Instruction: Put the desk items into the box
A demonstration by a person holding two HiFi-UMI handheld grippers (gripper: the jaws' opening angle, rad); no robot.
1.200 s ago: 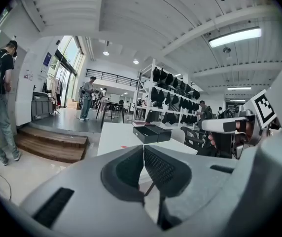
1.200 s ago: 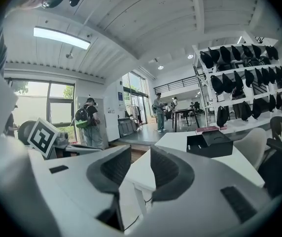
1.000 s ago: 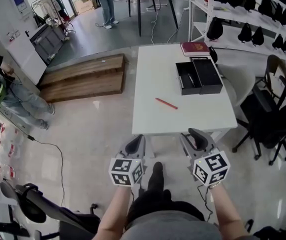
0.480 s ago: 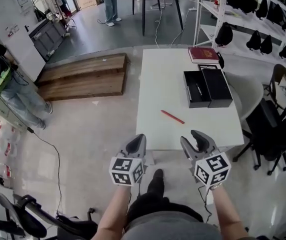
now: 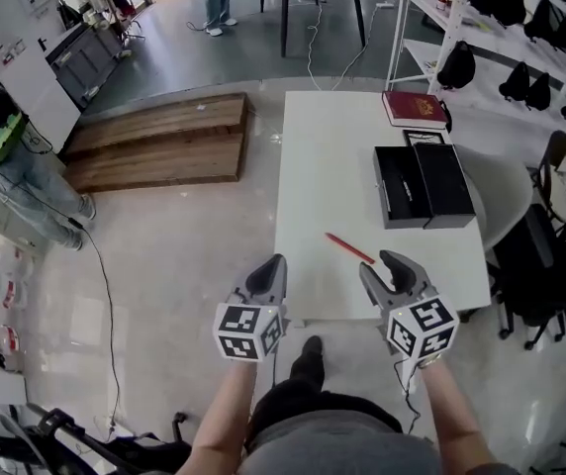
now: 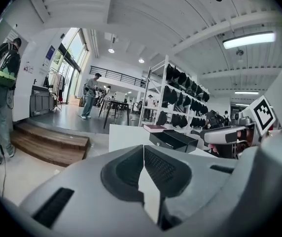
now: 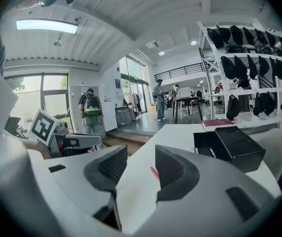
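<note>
A red pen (image 5: 349, 248) lies on the white table (image 5: 332, 166), near its front edge. Further back an open black box (image 5: 426, 186) holds a pen in its left half, and a dark red book (image 5: 414, 107) lies behind it. Both grippers hover at the table's near edge. My left gripper (image 5: 271, 265) is shut, its tips meeting (image 6: 142, 149), with nothing in it. My right gripper (image 5: 394, 265) is open (image 7: 141, 152); its jaws have just been opening and nothing is between them. The red pen (image 7: 154, 173) shows on the table beyond its gap, the box (image 7: 234, 147) to the right.
A low wooden platform (image 5: 154, 142) lies left of the table. Black office chairs (image 5: 550, 265) and white shelves of black bags (image 5: 520, 28) stand on the right. A person with a green backpack (image 5: 6, 137) stands far left. A cable (image 5: 105, 295) runs across the floor.
Both grippers have moved forward together, and the table with the pen and the box now lies closer beneath them. Their tips now reach the table's front edge.
</note>
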